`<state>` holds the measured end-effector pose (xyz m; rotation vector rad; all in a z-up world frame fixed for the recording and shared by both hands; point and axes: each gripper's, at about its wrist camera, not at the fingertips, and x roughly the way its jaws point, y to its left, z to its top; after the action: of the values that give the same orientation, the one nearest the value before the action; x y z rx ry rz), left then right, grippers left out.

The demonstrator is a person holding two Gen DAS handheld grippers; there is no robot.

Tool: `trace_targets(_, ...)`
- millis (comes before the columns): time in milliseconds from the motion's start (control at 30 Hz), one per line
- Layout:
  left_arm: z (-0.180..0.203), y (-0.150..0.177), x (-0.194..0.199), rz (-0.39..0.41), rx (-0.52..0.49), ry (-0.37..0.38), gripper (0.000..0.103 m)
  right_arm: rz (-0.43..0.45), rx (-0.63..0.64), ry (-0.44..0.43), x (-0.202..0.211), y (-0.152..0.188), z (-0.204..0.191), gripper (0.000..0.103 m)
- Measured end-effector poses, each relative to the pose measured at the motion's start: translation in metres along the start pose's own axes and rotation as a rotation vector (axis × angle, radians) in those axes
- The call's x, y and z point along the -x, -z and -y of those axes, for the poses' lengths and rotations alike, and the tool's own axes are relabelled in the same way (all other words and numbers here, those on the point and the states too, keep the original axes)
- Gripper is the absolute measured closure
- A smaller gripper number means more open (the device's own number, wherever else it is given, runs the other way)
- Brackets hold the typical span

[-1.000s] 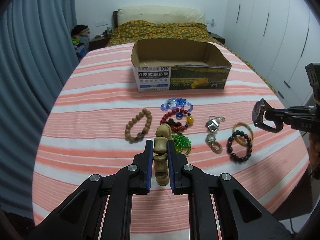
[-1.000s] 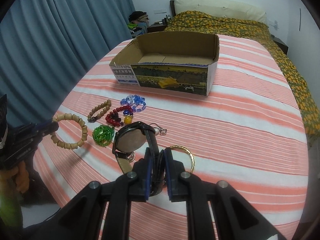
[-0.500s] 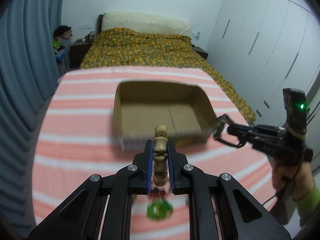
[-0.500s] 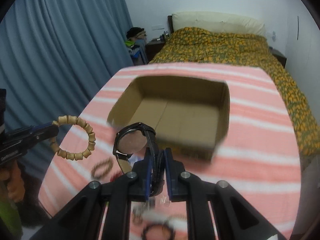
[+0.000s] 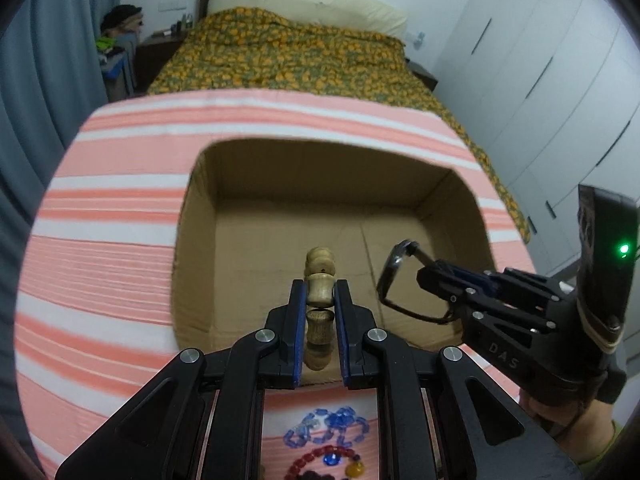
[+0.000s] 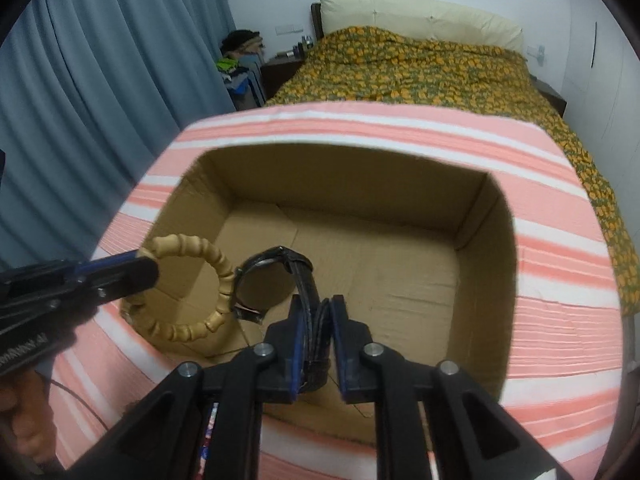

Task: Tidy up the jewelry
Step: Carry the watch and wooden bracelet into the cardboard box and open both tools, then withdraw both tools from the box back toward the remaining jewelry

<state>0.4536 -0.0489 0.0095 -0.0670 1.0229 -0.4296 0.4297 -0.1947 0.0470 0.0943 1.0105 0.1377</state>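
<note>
An open cardboard box (image 5: 188, 216) lies on the striped tablecloth, its floor bare. My left gripper (image 5: 319, 292) hangs over the box's near half, shut on a tan wooden bead bracelet (image 5: 319, 268) that sticks up between the pads. The right wrist view shows that bracelet (image 6: 222, 264) as a ring hanging from the left gripper (image 6: 144, 268). My right gripper (image 6: 316, 304) is over the box (image 6: 360, 176) too. A black watch (image 6: 262, 284) hangs by its strap between the pads. Those jaws are opening, and the strap still sits between them. The right gripper (image 5: 424, 276) and watch (image 5: 390, 268) are beside the bracelet.
A blue bead bracelet (image 5: 324, 428) and a red bead bracelet (image 5: 320, 460) lie on the cloth (image 5: 100, 240) in front of the box. A bed (image 5: 288, 52) stands behind the table, curtains (image 6: 80, 80) to the left, wardrobes (image 5: 540, 80) to the right.
Both grippers have travelled forward from above the spread jewelry to above the box, carrying the bracelet and the watch. The right pads now stand slightly wider around the strap.
</note>
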Motion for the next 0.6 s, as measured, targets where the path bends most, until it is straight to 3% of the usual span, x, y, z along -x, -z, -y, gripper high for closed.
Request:
trace_targets(33, 0.000, 0.002, -0.004, -0.009, -0.003, -0.005, 0.089, -0.006, 0.004, 0.001, -0.004, 0.001, 0.000, 0.083)
trace_targets(100, 0.000, 0.005, -0.011, -0.019, -0.005, -0.038, 0.075, -0.019, 0.009, 0.006, -0.010, 0.002, 0.001, 0.056)
trace_targets(167, -0.002, 0.008, -0.010, -0.014, -0.002, -0.064, 0.032, -0.014, 0.006, 0.016, -0.008, 0.004, 0.003, 0.054)
trace_targets(200, -0.003, 0.010, -0.006, 0.003, 0.000, -0.080, 0.027, -0.008, 0.004, 0.018, -0.005, 0.005, 0.003, 0.054)
trace_targets(433, 0.001, 0.049, 0.050, 0.086, -0.019, -0.107, 0.013, 0.105, 0.054, 0.010, 0.052, 0.028, 0.002, 0.054)
trace_targets(600, 0.009, 0.112, 0.102, 0.123, -0.030, -0.146, 0.008, 0.150, 0.100, -0.007, 0.112, 0.087, 0.007, 0.050)
